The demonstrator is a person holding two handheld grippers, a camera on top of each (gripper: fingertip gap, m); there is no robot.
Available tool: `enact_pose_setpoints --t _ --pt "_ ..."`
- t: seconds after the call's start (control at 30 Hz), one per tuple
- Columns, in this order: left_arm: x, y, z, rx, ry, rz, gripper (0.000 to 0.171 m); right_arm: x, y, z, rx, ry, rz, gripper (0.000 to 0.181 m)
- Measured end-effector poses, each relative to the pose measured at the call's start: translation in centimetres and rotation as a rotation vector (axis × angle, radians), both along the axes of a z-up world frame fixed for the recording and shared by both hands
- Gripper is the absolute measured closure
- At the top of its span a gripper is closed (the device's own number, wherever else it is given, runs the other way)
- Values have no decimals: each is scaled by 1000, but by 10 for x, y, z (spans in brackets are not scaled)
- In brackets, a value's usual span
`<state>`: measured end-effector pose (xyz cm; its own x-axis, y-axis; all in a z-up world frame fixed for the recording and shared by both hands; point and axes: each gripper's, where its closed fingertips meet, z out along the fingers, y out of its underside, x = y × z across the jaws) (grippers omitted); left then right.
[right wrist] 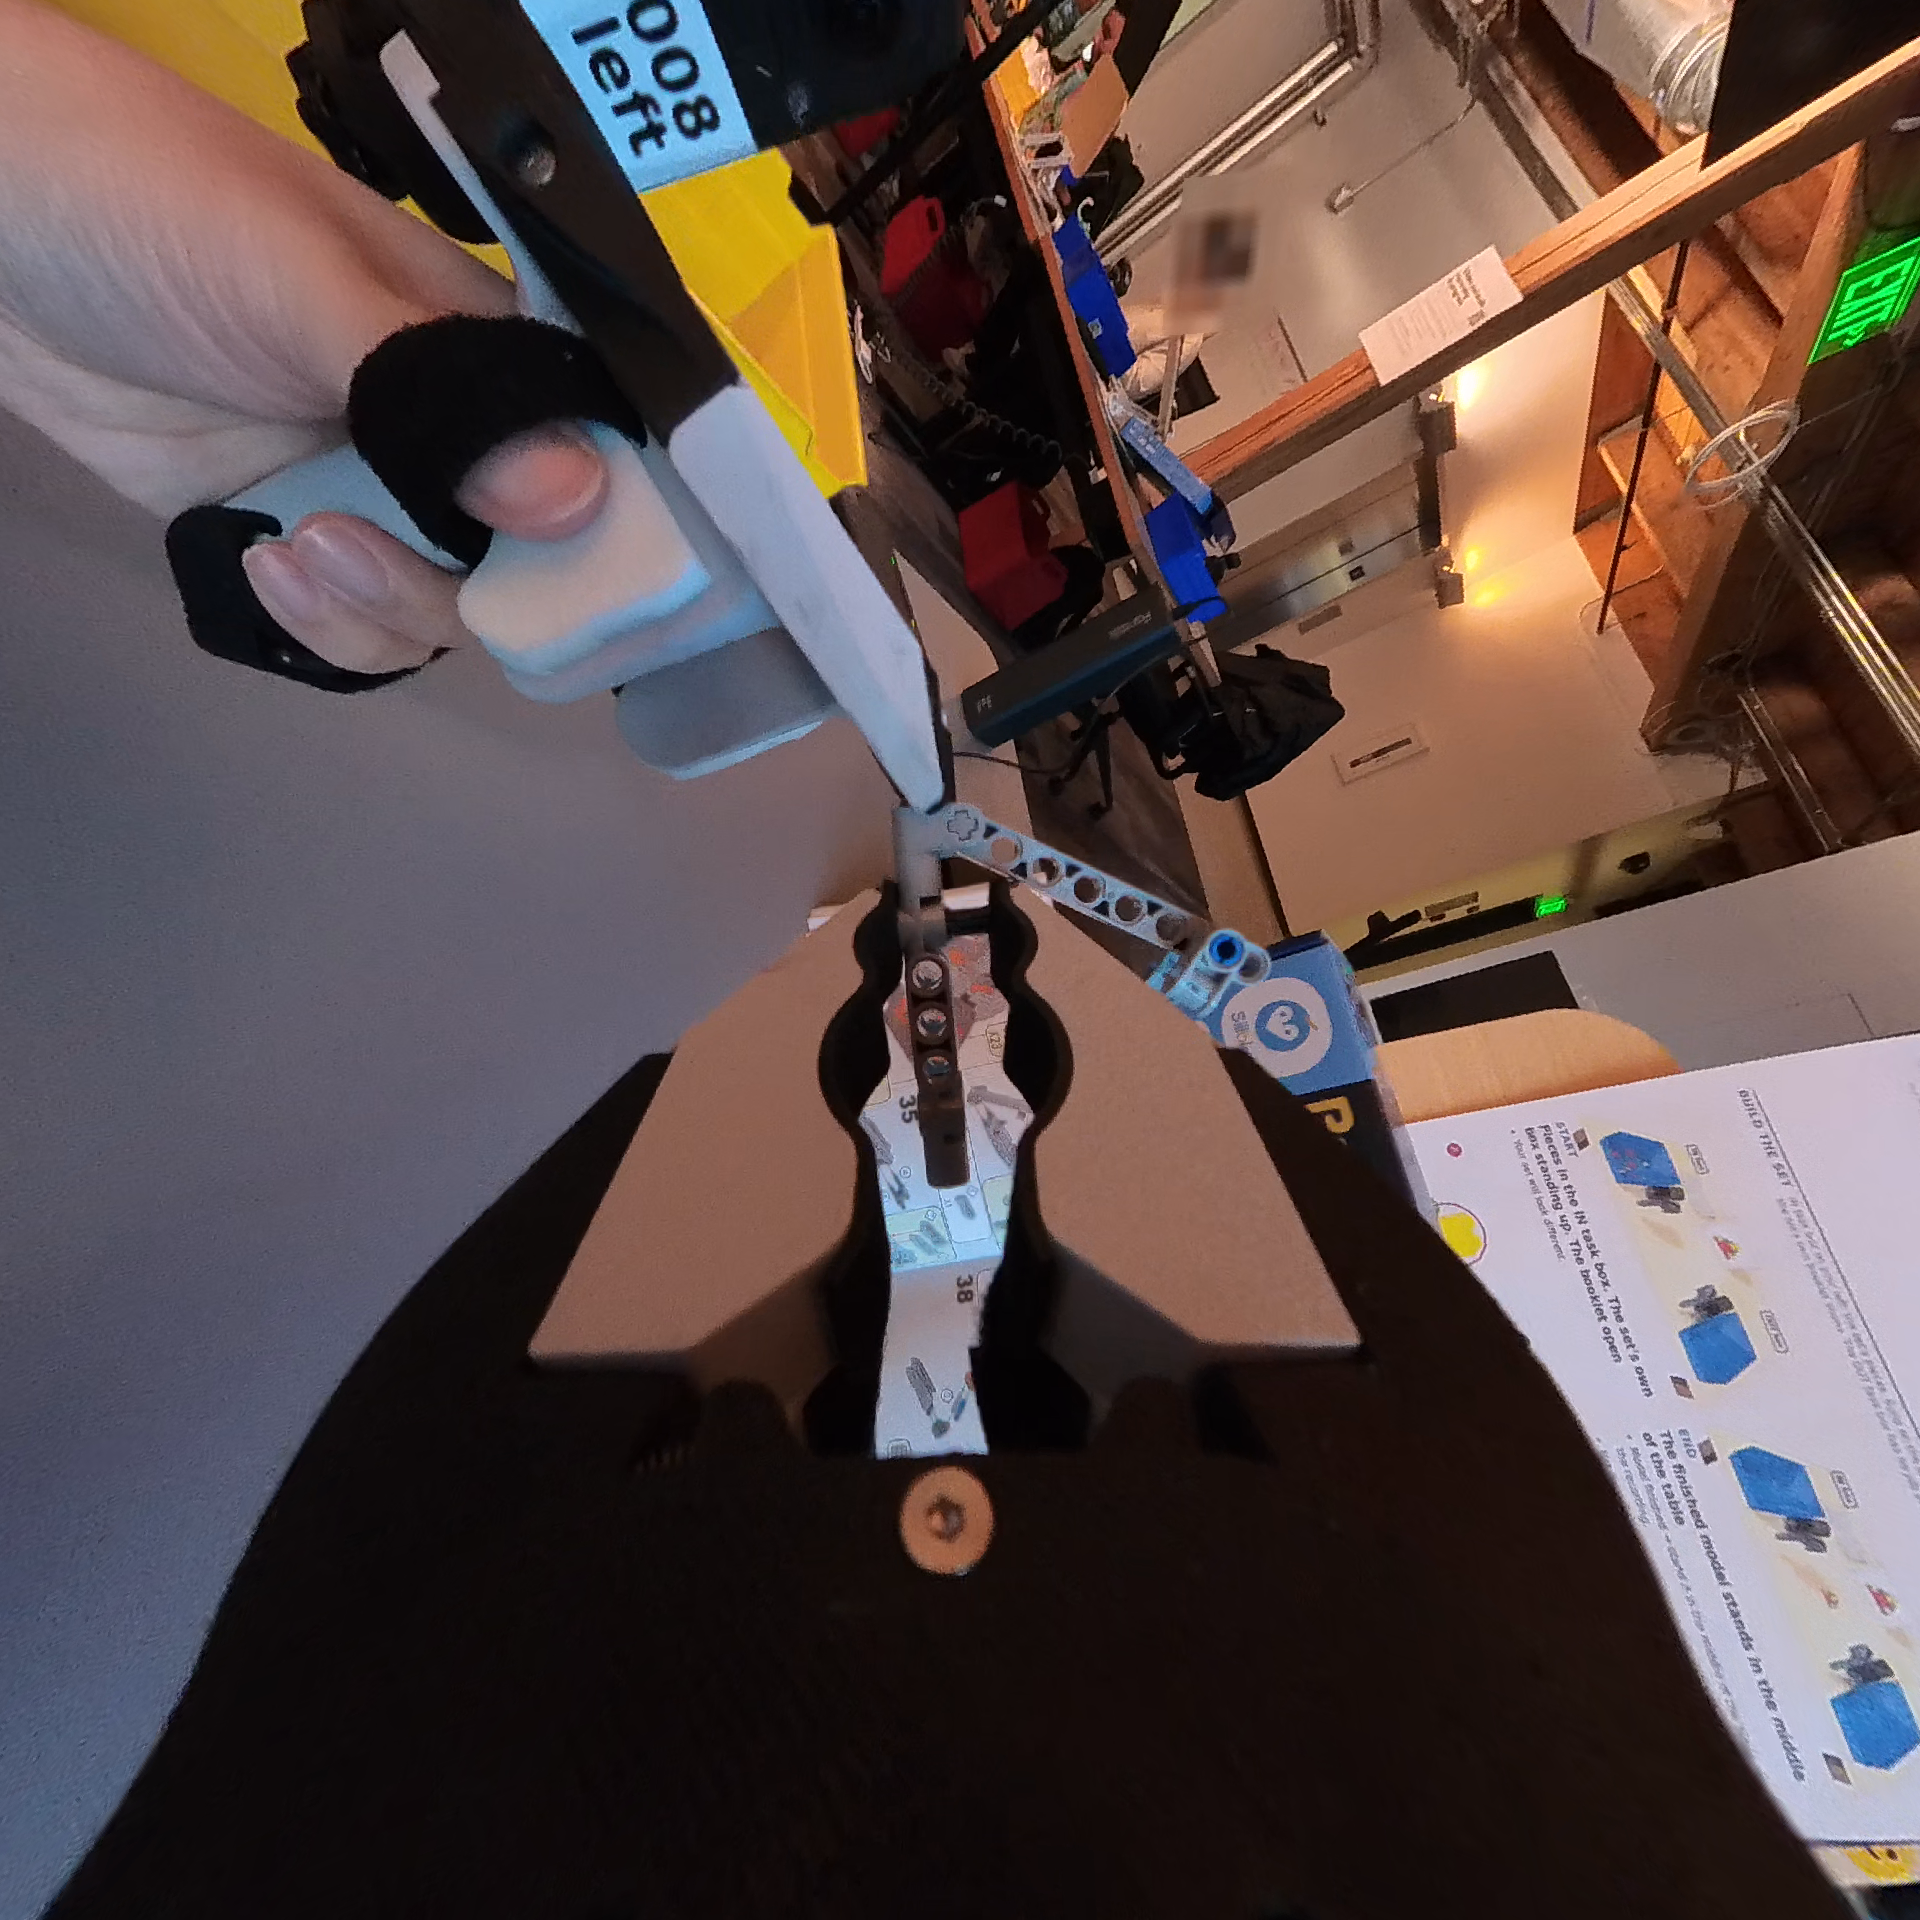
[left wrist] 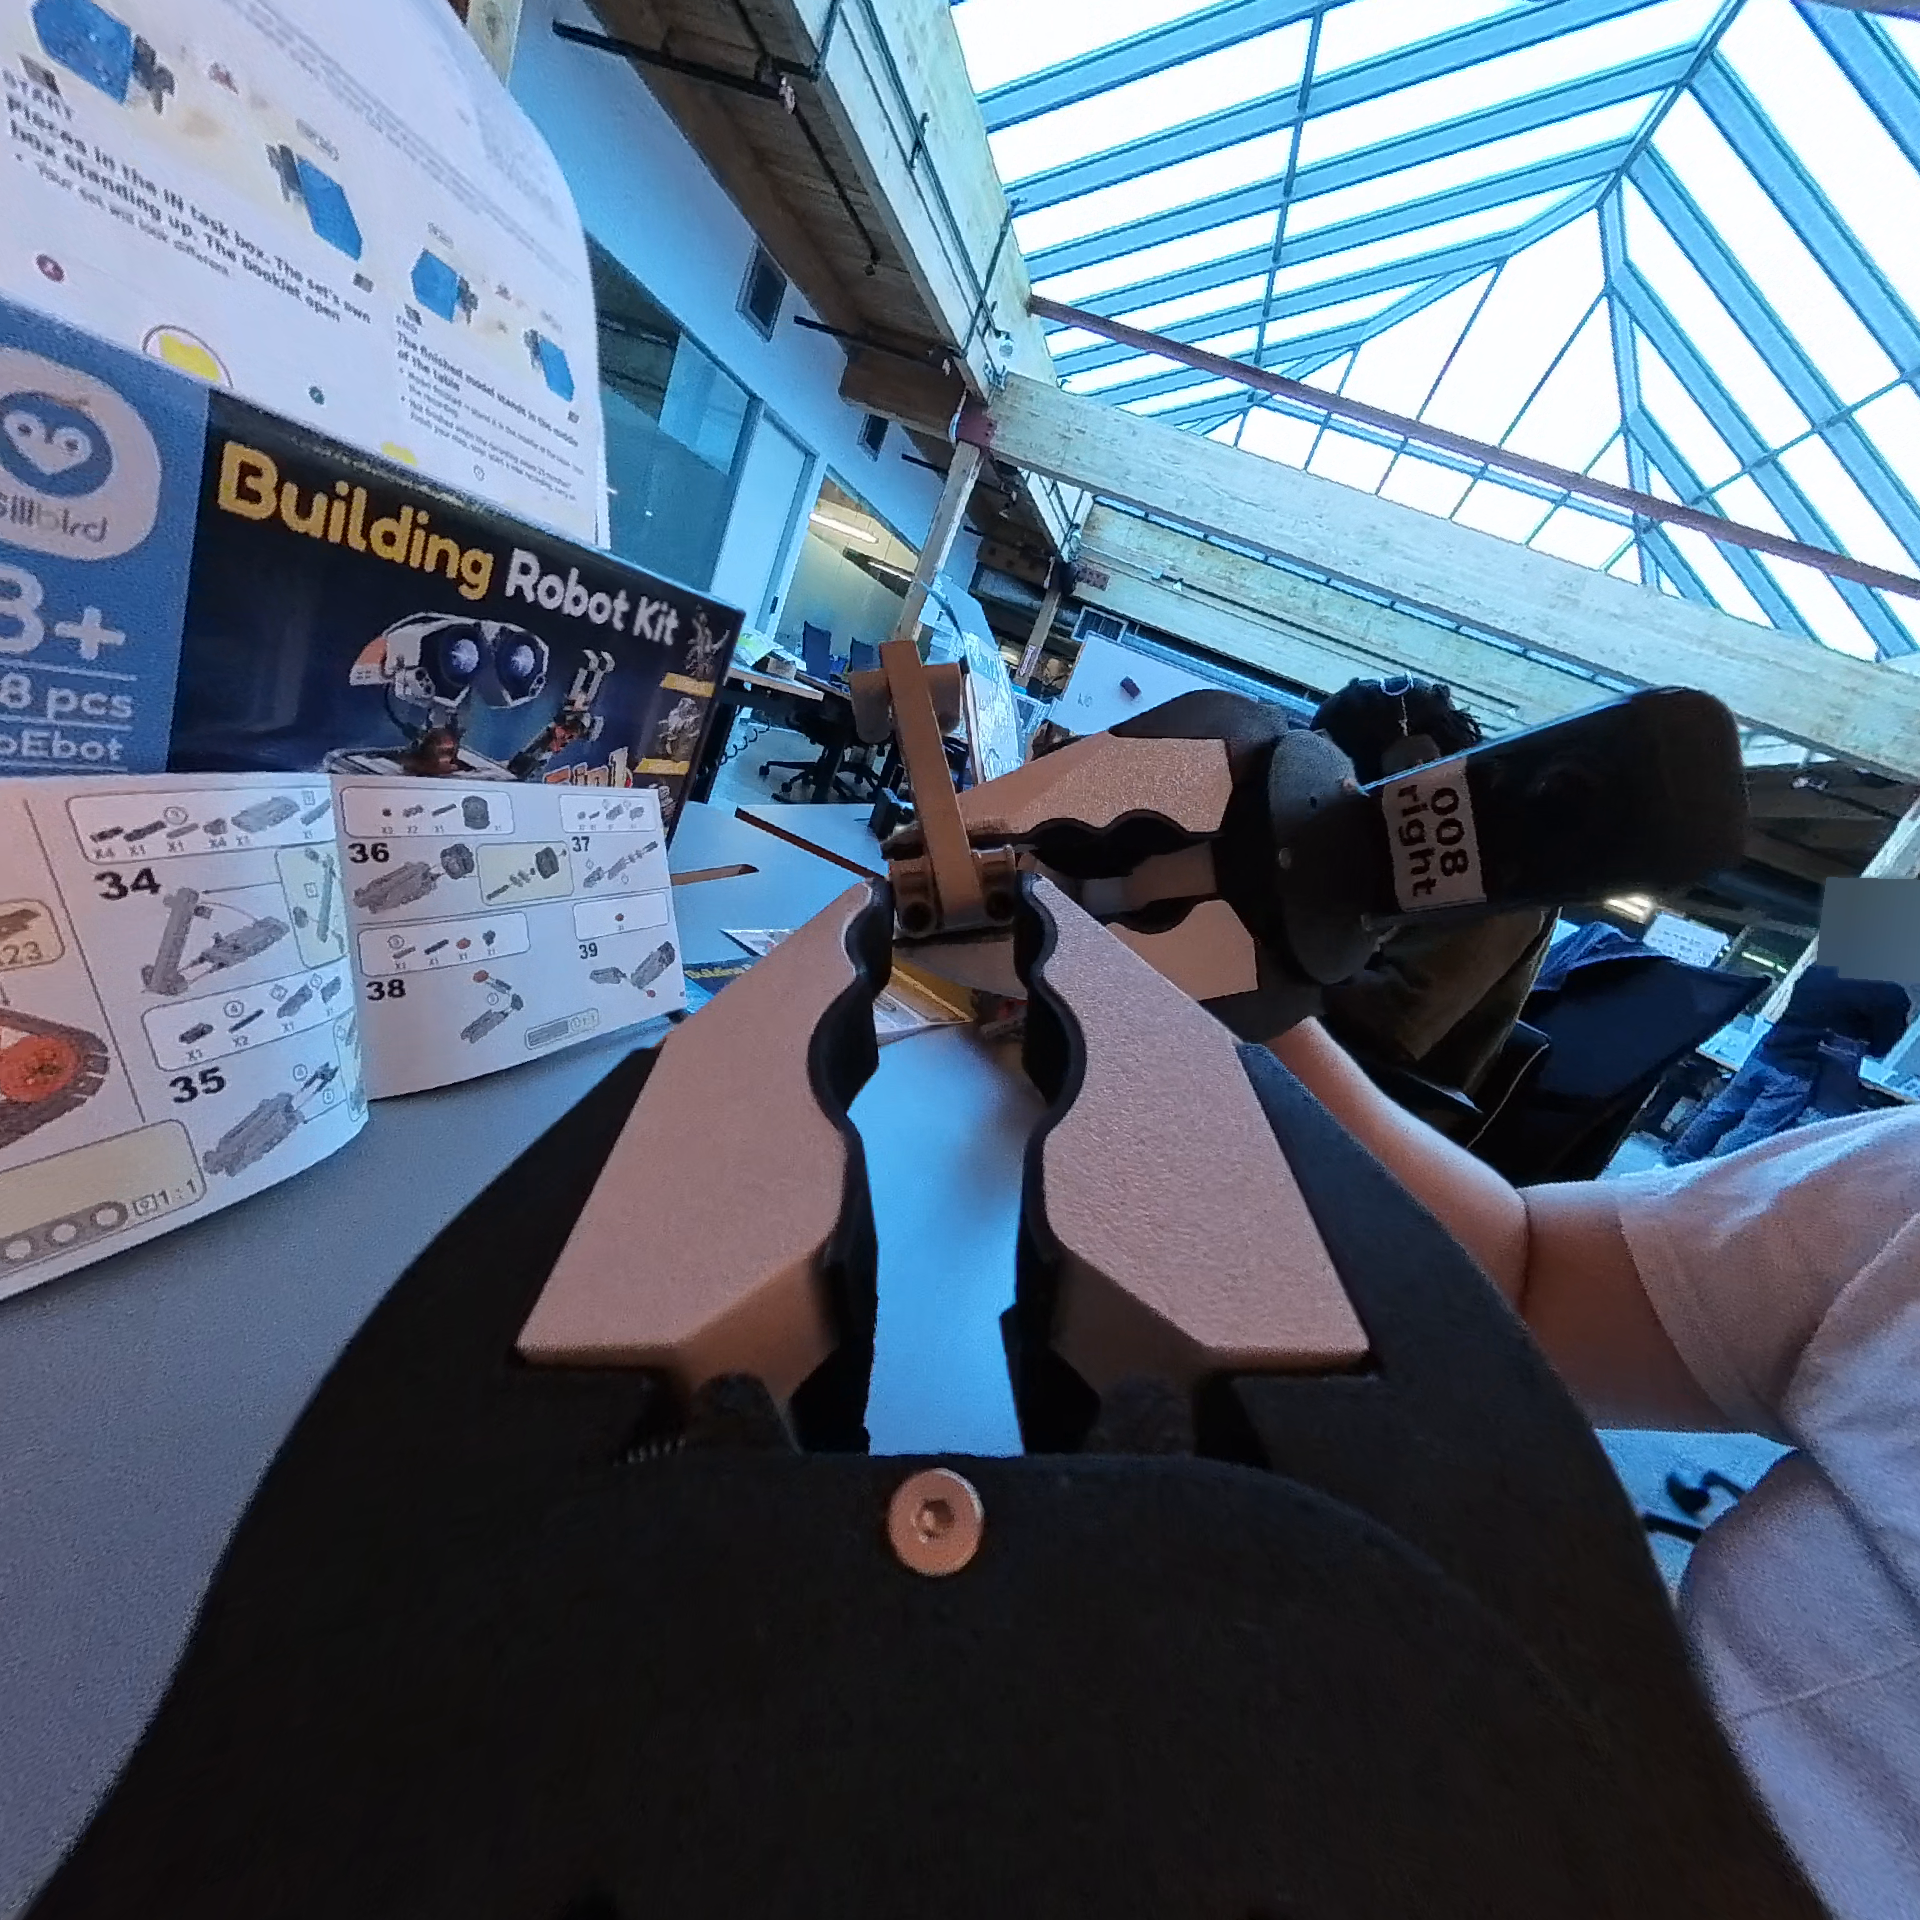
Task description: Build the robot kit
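Note:
My left gripper point(left wrist: 951, 904) is shut on the base of a small grey building-brick assembly point(left wrist: 930, 769), whose beam stands up and is tilted to the left. My right gripper point(left wrist: 997, 847) comes in from the right and grips the same assembly just above. In the right wrist view, my right gripper point(right wrist: 940, 909) is shut on a dark pinned beam point(right wrist: 935, 1049) of the assembly. A grey perforated beam point(right wrist: 1081, 894) with a blue pin point(right wrist: 1226, 951) sticks out to the right. The left gripper point(right wrist: 925, 800) pinches the top from the upper left.
On the grey table point(left wrist: 208, 1403) at the left stand a building kit box point(left wrist: 447, 623), an open instruction booklet point(left wrist: 312, 935) and a printed sheet point(left wrist: 312, 208) behind them. A yellow bin point(right wrist: 769, 270) is behind the left gripper. A person point(left wrist: 1392, 727) sits beyond the table. Both grippers' tips are close together, under 4 cm apart.

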<state>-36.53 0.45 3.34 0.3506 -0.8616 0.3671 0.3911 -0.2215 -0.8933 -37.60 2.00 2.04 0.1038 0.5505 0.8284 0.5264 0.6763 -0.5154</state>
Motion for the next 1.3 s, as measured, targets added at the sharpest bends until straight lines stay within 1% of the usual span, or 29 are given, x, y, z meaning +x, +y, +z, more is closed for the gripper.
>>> enact_pose_setpoints --t 0.1,0.17,0.2,0.23,0.33,0.4,0.5,0.57,0.63,0.7,0.77,0.87,0.97,1.03,1.1,1.13,1.17,1.2,1.23,1.3 --pt "0 4 -7 -42 18 -6 149 -1 3 -6 17 -30 -10 165" --pt "3 8 -16 -83 60 -11 123 -3 3 -12 45 -53 -14 165" --pt "4 8 -20 -96 78 -20 141 -4 3 -17 47 -71 -14 165" --pt "4 9 -24 -102 90 -18 149 -5 5 -20 49 -81 -24 165" --pt "0 16 -34 -132 113 1 149 -4 12 -33 24 -88 -42 163" --pt "-9 22 -38 -185 63 -3 149 2 18 -40 10 -87 -67 157" --pt "-16 29 -59 -341 13 -72 149 11 16 -54 -79 -28 -57 158" --pt "-17 33 -71 -454 -64 -107 149 20 15 -68 -161 13 -74 156" --pt "-14 34 -81 -568 -128 -160 149 25 9 -78 -219 52 -53 155" --pt "-9 32 -90 -651 -153 -212 149 31 6 -84 -290 92 -53 156" --pt "-4 30 -98 -699 -145 -251 149 37 4 -86 -379 143 -40 155" --pt "-3 30 -104 -702 -105 -254 149 47 8 -83 -508 226 -37 154" --pt "-5 29 -99 -659 -101 -266 149 56 19 -81 -654 308 -50 142" --pt "-4 27 -91 -606 -106 -282 149 56 18 -83 -791 364 -11 131" --pt "-3 24 -87 -539 -70 -286 149 52 14 -82 -933 430 68 120" --pt "-2 23 -86 -503 -41 -274 150 51 12 -81 -978 450 98 120" --pt "-1 22 -86 -461 -11 -262 150 50 12 -80 -989 463 114 124" --pt "0 21 -84 -425 15 -254 150 49 11 -77 -963 471 125 128" --pt "0 21 -84 -403 33 -242 149 49 9 -75 -889 460 122 135" --pt "0 21 -80 -372 28 -221 149 49 3 -67 -621 402 111 140"
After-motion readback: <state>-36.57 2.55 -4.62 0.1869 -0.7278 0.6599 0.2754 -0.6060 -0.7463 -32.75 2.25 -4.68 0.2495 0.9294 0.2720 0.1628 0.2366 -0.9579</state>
